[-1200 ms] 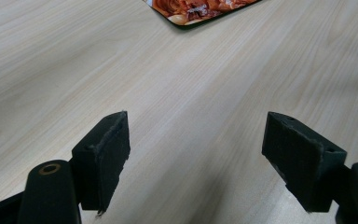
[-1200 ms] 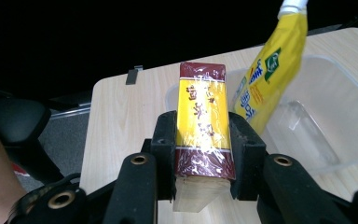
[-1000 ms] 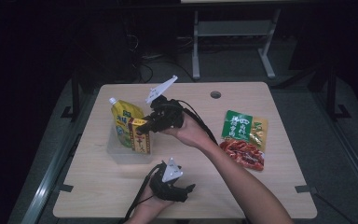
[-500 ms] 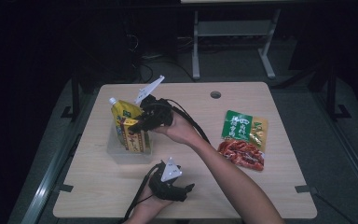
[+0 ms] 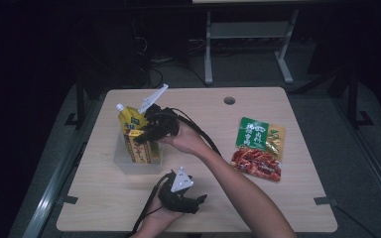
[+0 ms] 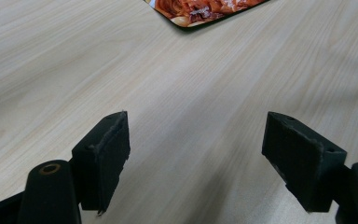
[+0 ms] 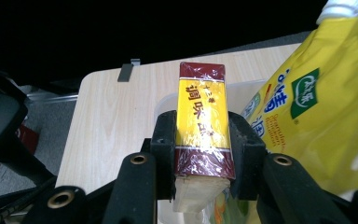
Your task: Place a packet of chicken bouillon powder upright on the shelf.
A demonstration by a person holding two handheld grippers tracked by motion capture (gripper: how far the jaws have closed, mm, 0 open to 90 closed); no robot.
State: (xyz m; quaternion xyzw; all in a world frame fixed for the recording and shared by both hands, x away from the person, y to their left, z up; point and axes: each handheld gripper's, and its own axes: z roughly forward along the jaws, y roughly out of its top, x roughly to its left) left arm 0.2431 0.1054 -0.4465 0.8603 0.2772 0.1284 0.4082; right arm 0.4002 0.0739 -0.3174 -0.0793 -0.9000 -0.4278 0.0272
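**Q:** Holding what, exactly, and where does it sit?

**A:** My right gripper is clamped on the yellow-and-maroon box, one pad on each long side, near its lower end. The box stands between my jaws and reaches forward from them, over the clear plastic bin. Directly beside the box, touching or nearly so, stands the yellow spouted pouch, already in the bin.

**Q:** And the other tool?

**A:** My left gripper rests low over the table with its jaws wide apart and nothing between them. Ahead of it, well apart, lies the corner of the red snack packet; the high view shows the green-and-yellow packet just beyond that one.

**Q:** What could go wrong from here?

**A:** Three risks, in my judgement. First, the box is wrapped in glossy film and gripped near one end only, so it could pivot or slide between the pads if I tilt it. Second, the pouch leans close; pushing the box down against it could tip the pouch out or jam the box above the bin floor. Third, the bin looks light, and a sideways shove from the box could slide it across the table, since my left gripper is not bracing it.
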